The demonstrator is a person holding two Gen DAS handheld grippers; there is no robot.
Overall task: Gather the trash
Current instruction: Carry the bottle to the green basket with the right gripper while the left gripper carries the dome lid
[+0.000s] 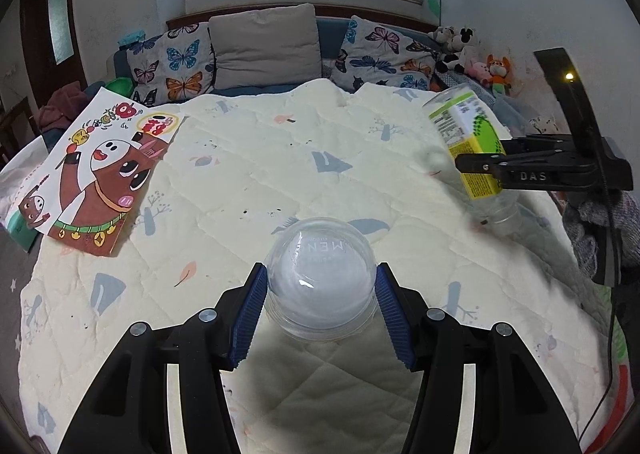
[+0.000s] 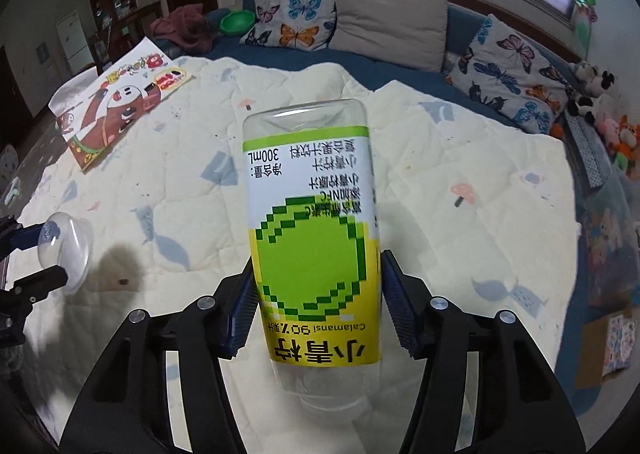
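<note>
Both grippers hold trash above the quilted bed [image 1: 280, 174]. The left gripper [image 1: 320, 310] pinches a clear plastic cup [image 1: 320, 282]; the right gripper [image 2: 318, 302] pinches a calamansi juice bottle [image 2: 312, 222], base pointing away beyond the fingers.

A quilt [image 1: 280, 158] covers the bed, and both tools are above it. The left tool [image 1: 320, 310] has a plastic cup [image 1: 320, 286] between its pads, low over the near part of the quilt. To its right and farther back, the right tool [image 2: 318, 306] clamps a juice bottle [image 2: 316, 222] — base pointing away, neck toward the camera. A paper bag [image 1: 96, 174] lies on the quilt's left edge. Behind the quilt, pillows [image 1: 264, 42] lean in a row along the headboard — plush toys [image 1: 476, 58] sit at the right end.
</note>
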